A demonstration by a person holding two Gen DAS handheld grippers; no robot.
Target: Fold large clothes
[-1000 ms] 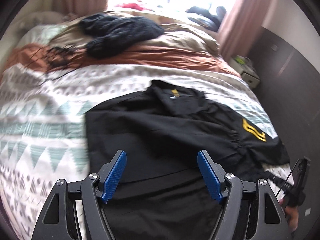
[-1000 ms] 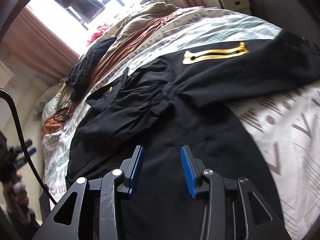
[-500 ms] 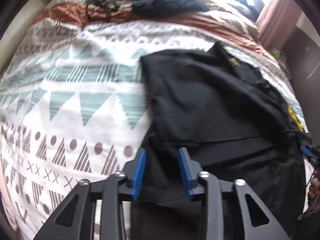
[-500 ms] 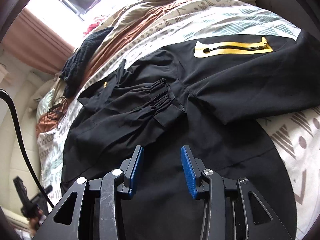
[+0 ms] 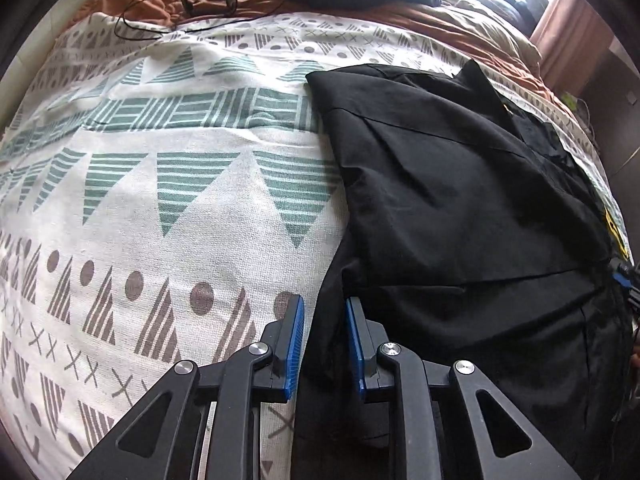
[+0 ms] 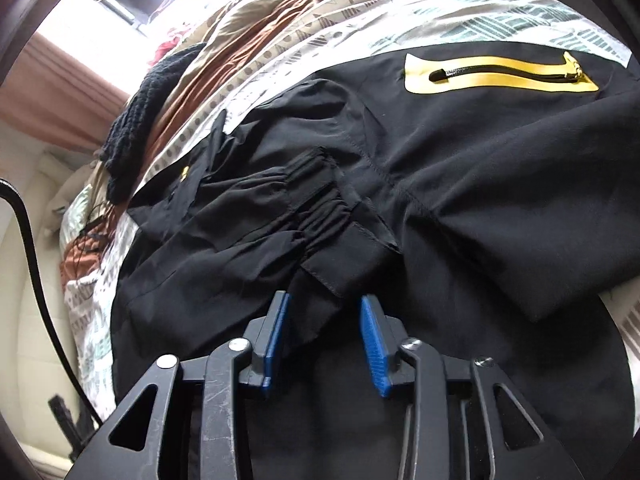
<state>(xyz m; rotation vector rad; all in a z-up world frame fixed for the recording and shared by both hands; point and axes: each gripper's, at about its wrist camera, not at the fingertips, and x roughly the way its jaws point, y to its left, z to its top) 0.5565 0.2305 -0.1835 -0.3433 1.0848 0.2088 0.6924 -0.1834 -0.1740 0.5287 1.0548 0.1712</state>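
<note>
Black jacket [image 6: 460, 208], sleeve folded across, yellow-trimmed zip pocket [image 6: 496, 74]

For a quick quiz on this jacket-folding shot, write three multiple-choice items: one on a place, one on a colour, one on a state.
1. Where does the black jacket lie?
A. On a wooden floor
B. On the patterned bedspread
C. On a hanger

2. What colour is the panel around the zip pocket?
A. Yellow
B. Red
C. White

3. How stands the left claw?
A. Fingers apart, at the jacket's left edge
B. Clamped on a cable
C. Out of view

Answers:
1 B, the jacket is spread flat on the triangle-and-dot bedspread.
2 A, a yellow panel frames the black zip in the right wrist view.
3 A, a gap shows between its blue pads, with the black hem edge in it.
</note>
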